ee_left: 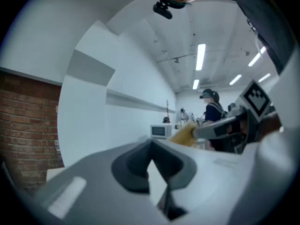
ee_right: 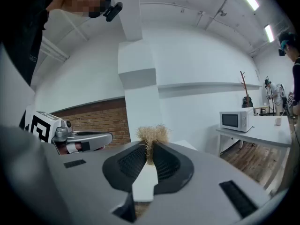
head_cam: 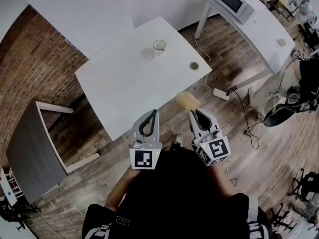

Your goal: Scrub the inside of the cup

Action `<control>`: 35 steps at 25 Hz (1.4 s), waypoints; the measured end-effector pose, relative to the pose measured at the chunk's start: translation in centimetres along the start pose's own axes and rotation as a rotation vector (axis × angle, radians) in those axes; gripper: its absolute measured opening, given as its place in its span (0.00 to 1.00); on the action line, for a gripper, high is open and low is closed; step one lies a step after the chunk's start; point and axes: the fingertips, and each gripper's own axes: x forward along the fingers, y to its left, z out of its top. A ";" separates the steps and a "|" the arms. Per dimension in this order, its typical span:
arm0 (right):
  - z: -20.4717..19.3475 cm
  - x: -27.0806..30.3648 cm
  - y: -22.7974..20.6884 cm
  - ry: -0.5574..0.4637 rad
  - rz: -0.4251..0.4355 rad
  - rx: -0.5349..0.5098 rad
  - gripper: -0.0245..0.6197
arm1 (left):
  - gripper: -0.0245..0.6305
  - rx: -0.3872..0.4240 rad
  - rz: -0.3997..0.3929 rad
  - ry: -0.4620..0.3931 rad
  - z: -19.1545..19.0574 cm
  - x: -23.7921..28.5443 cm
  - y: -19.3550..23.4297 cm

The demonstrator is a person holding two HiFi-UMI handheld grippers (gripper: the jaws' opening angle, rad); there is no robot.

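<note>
A clear glass cup [head_cam: 159, 45] stands upright at the far side of the white table [head_cam: 124, 83], well ahead of both grippers. My right gripper [head_cam: 193, 113] is shut on a tan fibrous scrubber [head_cam: 188, 101], held in the air off the table's near corner. In the right gripper view the scrubber [ee_right: 152, 136] sticks up from between the closed jaws of the right gripper [ee_right: 150, 156]. My left gripper [head_cam: 154, 113] hovers beside it over the table's near edge, shut and empty. In the left gripper view the left gripper [ee_left: 151, 149] points up at the room.
A small round metal piece [head_cam: 194, 65] lies near the table's right corner. A pale object [head_cam: 149, 53] sits beside the cup. A microwave [head_cam: 232, 2] stands on a second white table at the back right. A grey table [head_cam: 30, 148] is at the left. Cables run across the wooden floor [head_cam: 239, 103].
</note>
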 end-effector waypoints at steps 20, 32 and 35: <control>0.4 -1.3 -1.9 -0.026 -0.009 0.021 0.10 | 0.04 -0.007 0.001 0.004 -0.4 1.1 -2.0; 0.1 -3.6 -5.8 -0.039 0.039 0.025 0.10 | 0.04 -0.001 0.087 0.024 -0.3 2.9 -4.9; -0.1 -3.9 -6.9 -0.037 0.064 0.028 0.10 | 0.04 -0.017 0.131 0.039 -0.5 2.9 -5.4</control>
